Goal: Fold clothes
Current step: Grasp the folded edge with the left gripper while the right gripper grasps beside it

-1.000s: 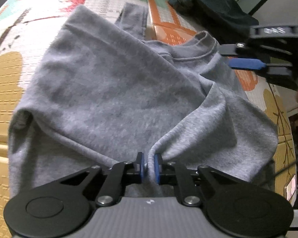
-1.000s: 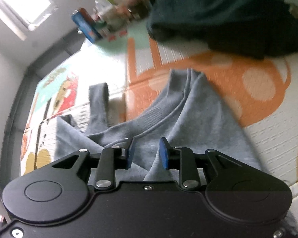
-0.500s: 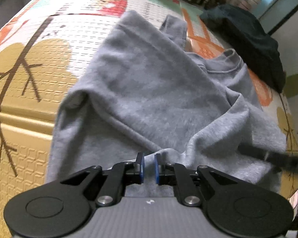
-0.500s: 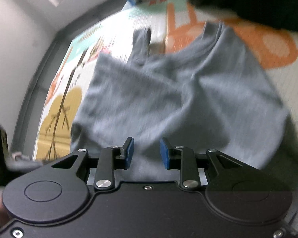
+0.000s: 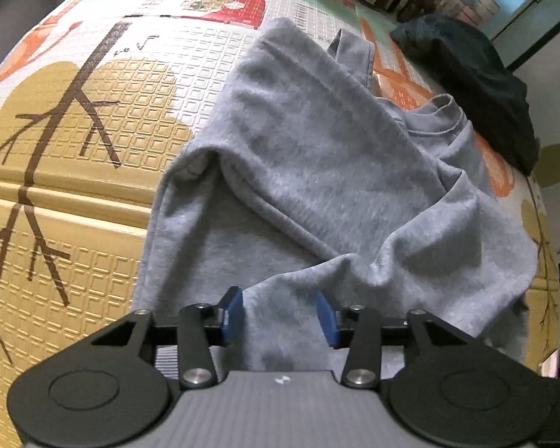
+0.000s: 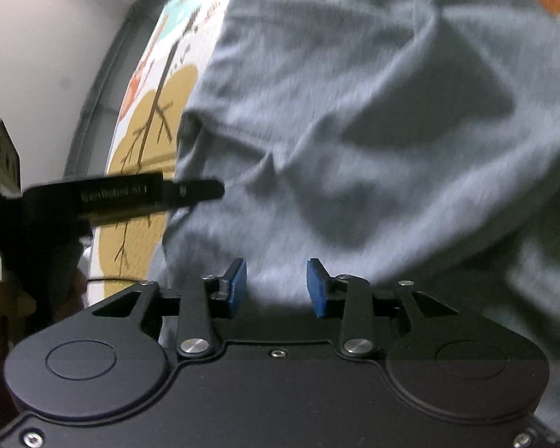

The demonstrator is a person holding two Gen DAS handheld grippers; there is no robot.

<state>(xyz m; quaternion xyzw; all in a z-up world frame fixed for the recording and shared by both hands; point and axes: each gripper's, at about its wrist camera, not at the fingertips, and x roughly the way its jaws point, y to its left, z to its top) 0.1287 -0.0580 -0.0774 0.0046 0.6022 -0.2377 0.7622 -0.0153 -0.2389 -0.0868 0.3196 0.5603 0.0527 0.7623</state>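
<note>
Sweatshirt, plain grey, is lying rumpled on a play mat with a tree and animal print, spreading out ahead of both tongs. Left tongs have just been opening and now sit about half wide, with a loose ridge of the cloth running up between the blue pads but not pinched, so nothing's actually held there. From that gap a long fold runs away up and to the left across the fabric, and the collar is further off, up and to the right. A ribbed cuff pokes out at the far edge, and past the collar, further right, there's a dark heap of other clothing. Right tongs have also just been opening a bit, fairly narrow gap, grey cloth showing behind the pads but that view is blurry and I can't see anything gripped. Off to their left you can see the side of the other tool, with a hand on its grip.
</note>
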